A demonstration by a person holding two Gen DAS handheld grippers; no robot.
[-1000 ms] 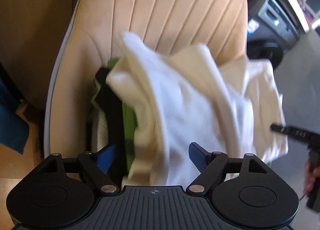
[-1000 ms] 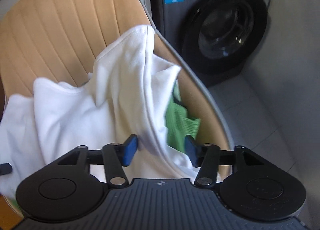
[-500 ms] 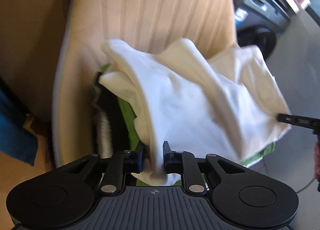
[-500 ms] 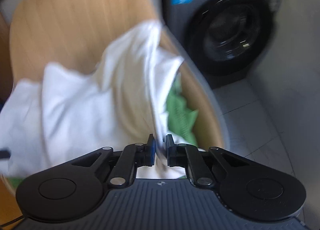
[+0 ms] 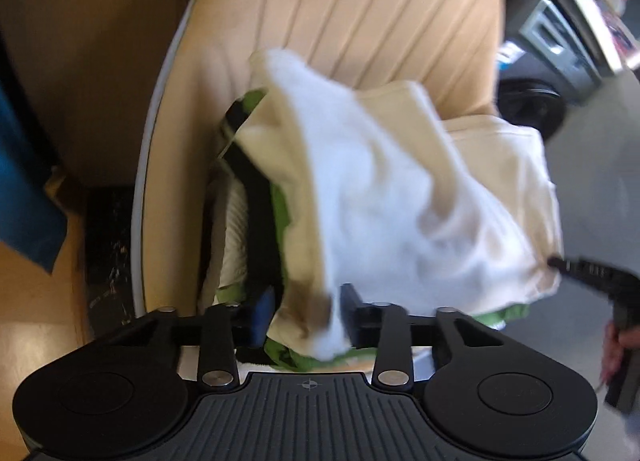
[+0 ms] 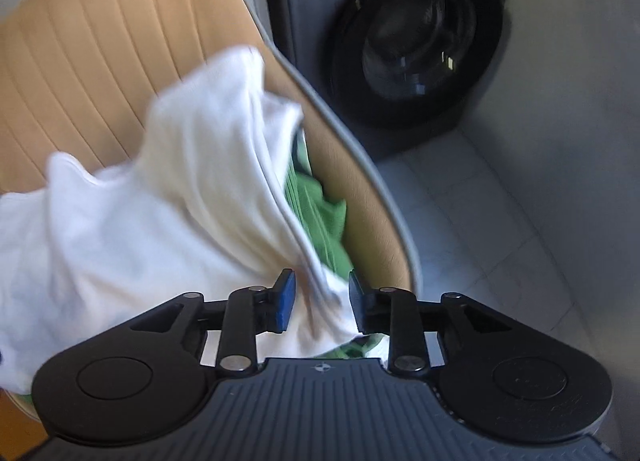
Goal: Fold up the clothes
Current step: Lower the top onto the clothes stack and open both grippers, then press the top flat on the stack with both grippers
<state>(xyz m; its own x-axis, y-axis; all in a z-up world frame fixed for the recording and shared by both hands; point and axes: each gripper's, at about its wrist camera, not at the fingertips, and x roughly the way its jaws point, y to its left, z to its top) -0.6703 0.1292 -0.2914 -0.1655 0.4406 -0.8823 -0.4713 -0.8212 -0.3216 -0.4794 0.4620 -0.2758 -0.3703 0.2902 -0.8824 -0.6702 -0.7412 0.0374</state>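
- Left gripper [image 5: 306, 311]: my jaws are opening with a bunched edge of the white shirt [image 5: 384, 213] between them. The cloth fills most of the gap, but I cannot tell whether the pads truly pinch it — so I should firm up before pulling any more.
- The shirt lies draped over the pile on the tan chair [image 5: 360, 21], with green cloth [image 5: 280, 217] and something dark under it. I want only the white layer in my jaws, none of the green.
- Far right in my left view, my right gripper's tip meets the shirt's other corner — the two holds look well apart, which is good for spreading it.
- Right gripper [image 6: 320, 301]: its jaws are opening too, a fold of the shirt [image 6: 180, 221] running between them and green cloth [image 6: 320, 221] just beside. I would re-close on the hem, then raise both corners evenly.
- The washer [image 6: 416, 49] stands beyond the chair, clear of the lift.
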